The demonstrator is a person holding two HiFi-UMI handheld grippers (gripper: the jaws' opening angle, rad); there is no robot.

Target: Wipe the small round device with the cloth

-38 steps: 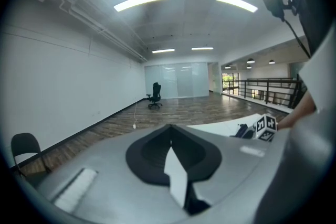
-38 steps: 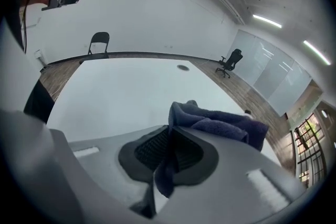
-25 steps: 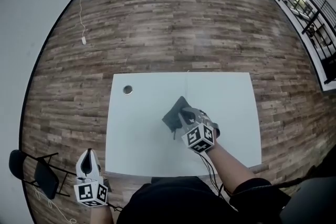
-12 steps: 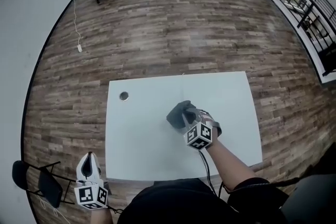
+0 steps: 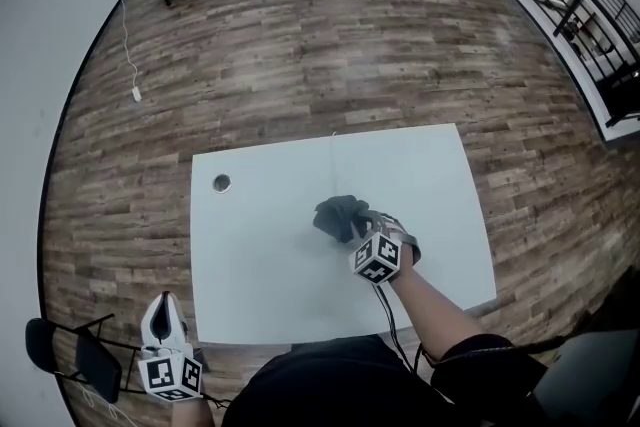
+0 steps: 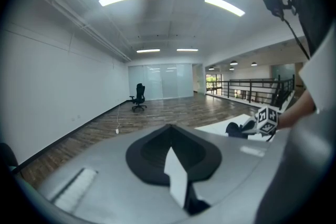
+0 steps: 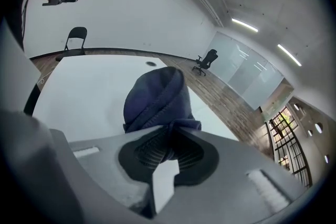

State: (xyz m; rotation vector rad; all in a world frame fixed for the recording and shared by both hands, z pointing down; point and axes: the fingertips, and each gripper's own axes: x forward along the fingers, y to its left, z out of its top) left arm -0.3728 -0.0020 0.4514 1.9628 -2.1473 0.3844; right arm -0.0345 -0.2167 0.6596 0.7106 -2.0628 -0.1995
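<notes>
Currently on record:

1. Surface: the tabletop (image 5: 260, 285), white, is carrying only the two task items.
2. Target: the small round device (image 5: 221, 182) is sitting untouched near the far left corner, in the same spot on the tabletop as a second ago.
3. Wiping material: the cloth (image 5: 336, 214), dark, is bunching into a rounded mound about mid-table, somewhat toward the right edge. A second ago it was hanging flatter and looser from the jaws. It is lying well apart from the small round device.
4. Tool, active: the right gripper (image 5: 358, 225) is clenching a fold of the cloth between its jaws. It has been sinking toward the tabletop, so the bundle now appears to be resting there.
5. Tool, idle: the left gripper (image 5: 164, 303) is waiting off the near left corner, jaws closed together on nothing, hardly shifted.
6. Standing of the task: wiping is not yet beginning. The cloth is being gathered, and probably needs carrying toward the far left corner before any contact.
</notes>
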